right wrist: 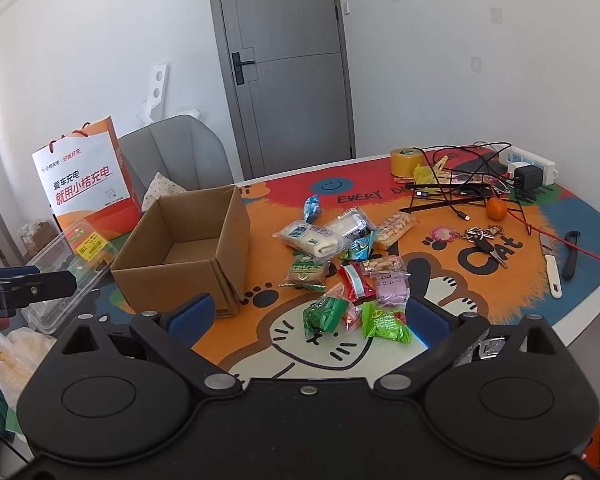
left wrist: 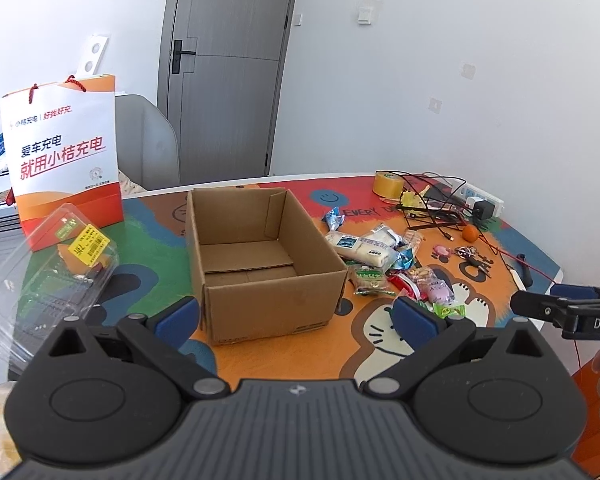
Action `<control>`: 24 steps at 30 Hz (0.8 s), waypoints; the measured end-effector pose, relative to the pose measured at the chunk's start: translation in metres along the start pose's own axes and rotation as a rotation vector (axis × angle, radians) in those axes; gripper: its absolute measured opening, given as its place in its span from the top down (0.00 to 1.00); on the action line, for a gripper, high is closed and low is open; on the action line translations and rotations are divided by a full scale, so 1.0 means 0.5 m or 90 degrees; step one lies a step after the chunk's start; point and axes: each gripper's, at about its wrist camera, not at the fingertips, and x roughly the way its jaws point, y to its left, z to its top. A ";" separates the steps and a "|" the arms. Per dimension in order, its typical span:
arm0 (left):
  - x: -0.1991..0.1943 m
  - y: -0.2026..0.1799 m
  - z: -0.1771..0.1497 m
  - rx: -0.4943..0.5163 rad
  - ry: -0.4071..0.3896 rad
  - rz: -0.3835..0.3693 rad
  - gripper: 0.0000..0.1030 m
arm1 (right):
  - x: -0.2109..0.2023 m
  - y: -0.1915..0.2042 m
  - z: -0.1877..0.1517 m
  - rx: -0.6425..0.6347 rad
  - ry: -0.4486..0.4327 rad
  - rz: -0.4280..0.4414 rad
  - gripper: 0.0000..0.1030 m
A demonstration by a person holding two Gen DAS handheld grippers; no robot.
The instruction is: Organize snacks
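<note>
Your left tool [left wrist: 296,318] hangs over the near edge of the counter [left wrist: 500,312] with its blue pads spread wide and nothing between them, lined up on the open cardboard box [left wrist: 260,264] just ahead. Your right tool [right wrist: 309,318] is released as well, fingers wide apart, hovering above the nearest snacks without touching any. The box stands upright and shows a bare bottom. The snack pile [right wrist: 340,264] lies loose on the counter just to the right of the box: two white wrapped rolls [right wrist: 312,240] at the back, a blue candy [right wrist: 311,206] beyond them, a pink packet [right wrist: 392,290] in the middle, and two green packets [right wrist: 326,314] closest to you, right between the right tool's fingers in its view. To the left of the box sits a clear plastic clamshell [left wrist: 60,272] with a yellow label, and behind it stands a white and orange paper bag [left wrist: 64,152]. Further right on the counter you have a roll of tape [right wrist: 408,160], an orange [right wrist: 496,209], a bunch of keys [right wrist: 484,240], a power strip [right wrist: 532,164] with tangled cables, and a white knife [right wrist: 551,272] near the edge.
</note>
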 end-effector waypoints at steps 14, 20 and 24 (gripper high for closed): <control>0.104 -0.065 -0.009 0.014 0.030 -0.070 0.01 | 0.055 -0.057 -0.033 0.013 -0.004 -0.019 0.00; 0.162 -0.094 -0.015 0.012 0.061 -0.093 0.01 | 0.091 -0.087 -0.050 0.033 0.012 -0.036 0.00; 0.199 -0.120 -0.018 0.023 0.069 -0.109 0.02 | 0.109 -0.110 -0.064 0.041 0.011 -0.048 0.00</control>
